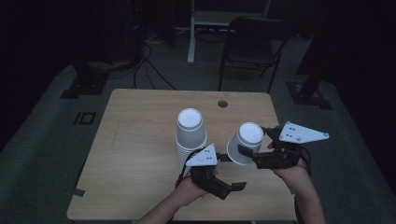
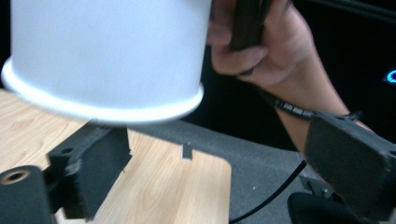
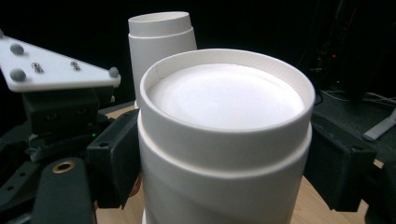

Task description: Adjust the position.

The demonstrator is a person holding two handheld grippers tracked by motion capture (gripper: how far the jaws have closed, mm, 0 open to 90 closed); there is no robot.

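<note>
Clamped between the right gripper (image 3: pixel 224 186) jaws, an upside-down paper cup (image 3: pixel 224 140) hangs above the table (image 1: pixel 140 154), tilted, its rim toward the left gripper (image 1: pixel 229 179). That gripper's jaws stand apart and empty just below the rim. The cup stack (image 1: pixel 190 133) rises behind, nearer the left hand (image 1: pixel 187 191).

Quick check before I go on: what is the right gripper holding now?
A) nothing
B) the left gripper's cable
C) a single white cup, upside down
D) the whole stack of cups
C: the right gripper has its jaws closed on the sides of one white cup, bottom up, held apart from the stack on the table; the right gripper view shows its pads pressing the cup's wall.
</note>
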